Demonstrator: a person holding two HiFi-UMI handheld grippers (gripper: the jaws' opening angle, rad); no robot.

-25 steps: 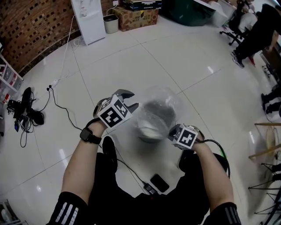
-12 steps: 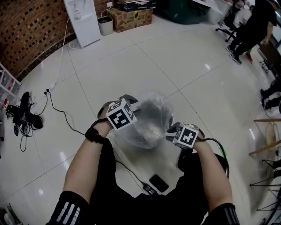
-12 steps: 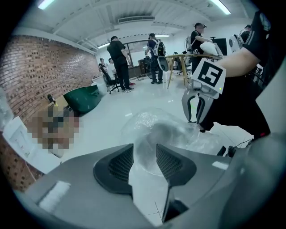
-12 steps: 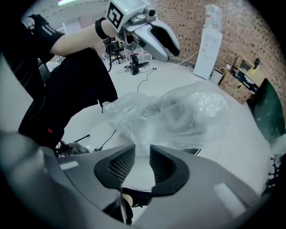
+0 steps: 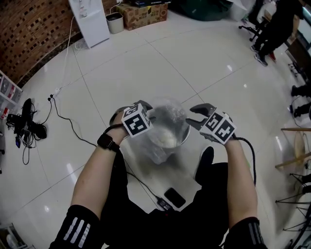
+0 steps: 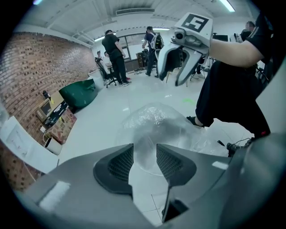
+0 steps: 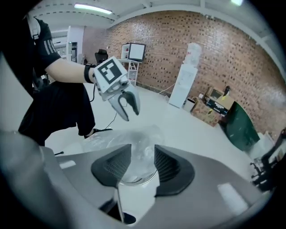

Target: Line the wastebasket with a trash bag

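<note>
A round wastebasket [image 5: 183, 135] stands on the floor between my feet, with a clear trash bag [image 5: 167, 114] puffed up over its mouth. My left gripper [image 5: 147, 113] is at the bag's left side with its jaws apart. From the left gripper view [image 6: 144, 156] the bag [image 6: 156, 120] shows through the gap, just beyond the pads. My right gripper [image 5: 198, 115] hangs to the right, above the rim. Its jaws have just been opening and nothing is between them [image 7: 143, 159]. Below them lie the bag [image 7: 134, 138] and the basket [image 7: 134, 197].
Black cables [image 5: 63, 112] trail over the white tiles at left, and a dark flat device [image 5: 175, 197] lies by my feet. At the back stand a white appliance [image 5: 90, 19], a small bin [image 5: 115, 22] and a cardboard box [image 5: 143, 14]. A person [image 5: 277, 24] is at the upper right.
My right gripper let go of the bag's near edge, opened and rose to the basket's right. My left gripper sank toward the bag's left side. The bag sits lower over the basket.
</note>
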